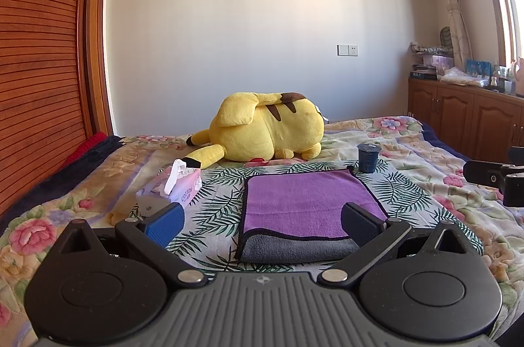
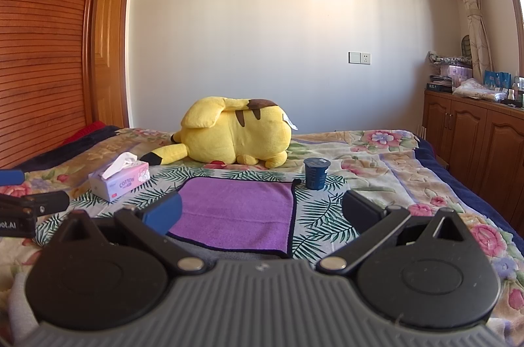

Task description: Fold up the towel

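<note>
Purple towel (image 1: 308,202) lies flat on floral bedspread (image 1: 425,157), grey underside showing at near edge, so I judge one fold done. I hold left gripper (image 1: 262,222) and right gripper (image 2: 258,212) low at near edge, both wide open, nothing held. Cup (image 2: 316,172) and tissue box (image 2: 119,181) stand just beside towel.

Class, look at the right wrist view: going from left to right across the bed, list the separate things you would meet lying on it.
Tissue box → yellow plush toy → dark blue cup. The purple towel is left out, since it spans below the plush toy.
</note>
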`<act>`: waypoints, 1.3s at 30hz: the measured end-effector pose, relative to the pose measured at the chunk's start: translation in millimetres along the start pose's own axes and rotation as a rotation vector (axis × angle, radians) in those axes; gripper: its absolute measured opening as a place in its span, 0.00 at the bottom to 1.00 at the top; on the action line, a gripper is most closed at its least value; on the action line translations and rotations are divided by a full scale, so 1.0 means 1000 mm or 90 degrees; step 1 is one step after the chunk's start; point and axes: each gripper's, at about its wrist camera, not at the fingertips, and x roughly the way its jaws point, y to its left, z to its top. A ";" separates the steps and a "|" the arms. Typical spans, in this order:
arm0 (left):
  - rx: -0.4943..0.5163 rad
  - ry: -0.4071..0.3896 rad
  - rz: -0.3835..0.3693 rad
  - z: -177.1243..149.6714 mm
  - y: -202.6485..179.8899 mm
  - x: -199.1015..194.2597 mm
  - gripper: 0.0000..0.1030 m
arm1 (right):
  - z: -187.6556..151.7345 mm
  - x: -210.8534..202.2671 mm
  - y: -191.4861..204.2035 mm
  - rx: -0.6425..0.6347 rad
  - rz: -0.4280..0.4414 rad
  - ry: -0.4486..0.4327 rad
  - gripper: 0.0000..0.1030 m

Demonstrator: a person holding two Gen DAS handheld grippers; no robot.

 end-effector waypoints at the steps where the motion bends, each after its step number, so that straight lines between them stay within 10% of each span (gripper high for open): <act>1: 0.000 0.000 0.000 0.000 0.000 0.000 0.84 | 0.000 0.000 0.000 0.000 0.000 0.000 1.00; 39: -0.004 -0.002 -0.001 0.004 0.004 -0.001 0.84 | 0.001 0.000 0.001 -0.001 0.000 0.002 1.00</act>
